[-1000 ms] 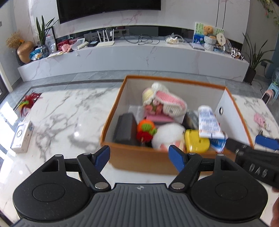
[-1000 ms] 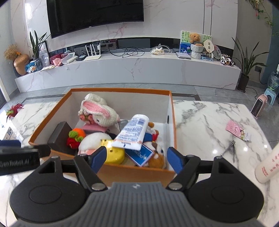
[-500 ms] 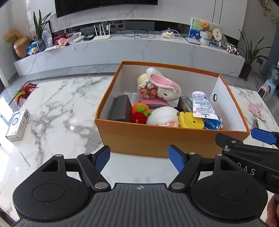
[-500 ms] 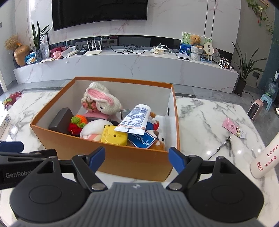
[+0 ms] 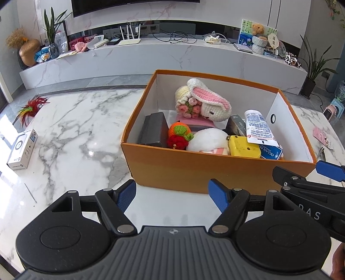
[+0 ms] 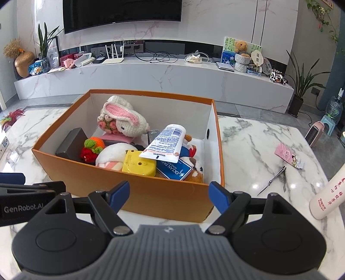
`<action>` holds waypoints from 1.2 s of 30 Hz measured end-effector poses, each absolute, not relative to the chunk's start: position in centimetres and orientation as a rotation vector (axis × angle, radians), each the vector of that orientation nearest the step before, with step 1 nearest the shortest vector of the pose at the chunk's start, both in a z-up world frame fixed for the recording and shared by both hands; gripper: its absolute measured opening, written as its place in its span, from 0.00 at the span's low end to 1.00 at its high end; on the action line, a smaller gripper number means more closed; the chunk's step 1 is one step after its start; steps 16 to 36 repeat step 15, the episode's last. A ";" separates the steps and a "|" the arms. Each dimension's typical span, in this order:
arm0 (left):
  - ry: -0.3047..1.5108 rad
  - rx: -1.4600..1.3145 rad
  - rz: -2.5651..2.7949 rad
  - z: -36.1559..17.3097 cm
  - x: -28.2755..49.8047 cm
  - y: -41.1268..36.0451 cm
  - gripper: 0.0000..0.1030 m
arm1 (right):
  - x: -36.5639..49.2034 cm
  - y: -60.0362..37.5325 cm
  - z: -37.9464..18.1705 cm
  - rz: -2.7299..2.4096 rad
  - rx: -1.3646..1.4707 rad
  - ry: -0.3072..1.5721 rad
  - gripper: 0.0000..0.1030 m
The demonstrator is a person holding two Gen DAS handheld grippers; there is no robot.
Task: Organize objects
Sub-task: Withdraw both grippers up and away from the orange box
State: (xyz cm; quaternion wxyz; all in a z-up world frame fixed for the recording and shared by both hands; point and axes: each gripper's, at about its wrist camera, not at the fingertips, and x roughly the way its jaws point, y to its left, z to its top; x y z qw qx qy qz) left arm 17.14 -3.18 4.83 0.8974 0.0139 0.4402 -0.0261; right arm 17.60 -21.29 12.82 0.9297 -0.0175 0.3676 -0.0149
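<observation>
Orange cardboard box, already full, sits just ahead of both empty tools, while the loose white bottle lies on the desk far right, nearer the right tool, whose fingers, like the left tool's, stand apart.

Background: black wall-mounted television; long white marble media shelf; brown teddy bear; gold vase.
</observation>
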 end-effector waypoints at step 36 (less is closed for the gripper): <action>0.902 0.059 -0.038 4.7 17.1 -3.4 0.87 | 17.5 -21.3 12.7 -0.030 -0.048 0.758 0.80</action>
